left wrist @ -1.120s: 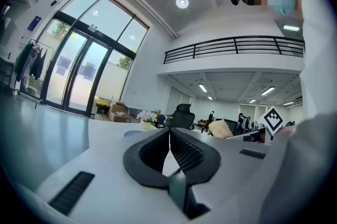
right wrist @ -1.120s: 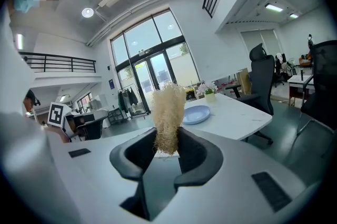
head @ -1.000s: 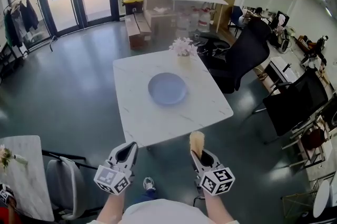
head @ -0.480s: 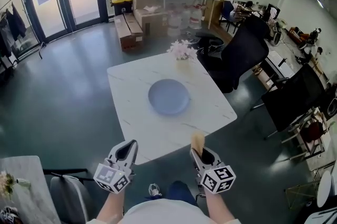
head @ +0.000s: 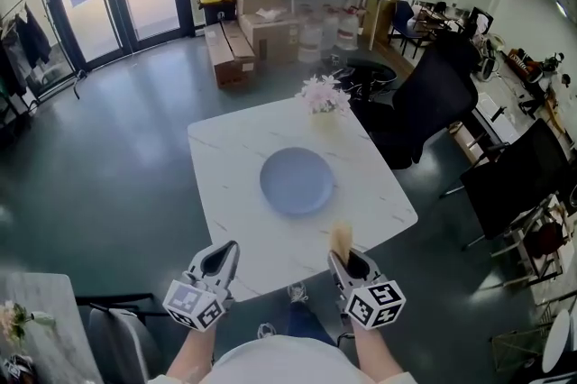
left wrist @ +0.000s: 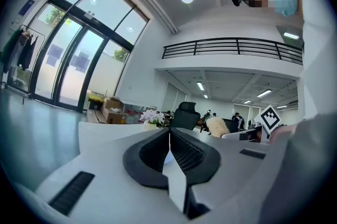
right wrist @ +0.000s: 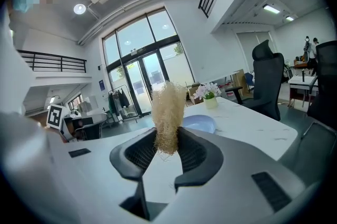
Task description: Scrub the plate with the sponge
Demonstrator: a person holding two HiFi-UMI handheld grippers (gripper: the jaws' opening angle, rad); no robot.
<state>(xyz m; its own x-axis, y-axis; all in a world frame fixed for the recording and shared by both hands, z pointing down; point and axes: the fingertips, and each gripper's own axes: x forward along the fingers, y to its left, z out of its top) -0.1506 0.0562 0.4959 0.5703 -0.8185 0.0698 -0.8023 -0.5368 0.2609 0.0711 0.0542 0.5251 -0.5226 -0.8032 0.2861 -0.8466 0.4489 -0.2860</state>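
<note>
**At the near edge of the surface: sponge gripped, plate not yet touched**

Short of the white marbled surface [head: 230, 152], both tools hang side by side in the head view. The right hand-held gripper [head: 342, 255] is clamped on the straw-coloured, fibrous sponge [head: 340, 238], which stands up out of its pads with most of its length free. The left hand-held gripper [head: 224, 251] is closed, and its own view shows nothing between the jaws. The pale blue plate [head: 297, 180] lies flat near the middle of the surface, well apart from both tools. A small pot of flowers [head: 323, 94] sits beyond it at the far edge.

No scrubbing yet, by the look of it: this is the approach. To do it well, the right tool should carry over the plate and tip downward, so that the free end of the sponge meets the plate and the jaws do not.

The plate lies loose on a smooth top and will probably slide. The left tool would be best used to steady the near rim, by opening and pinching it or by pressing on it.

Light, even pressure is the call. The sponge is pinched only at its base, so a hard push could fold it or drag it out. Overlapping circles from the centre to the rim should cover the whole face.
</note>
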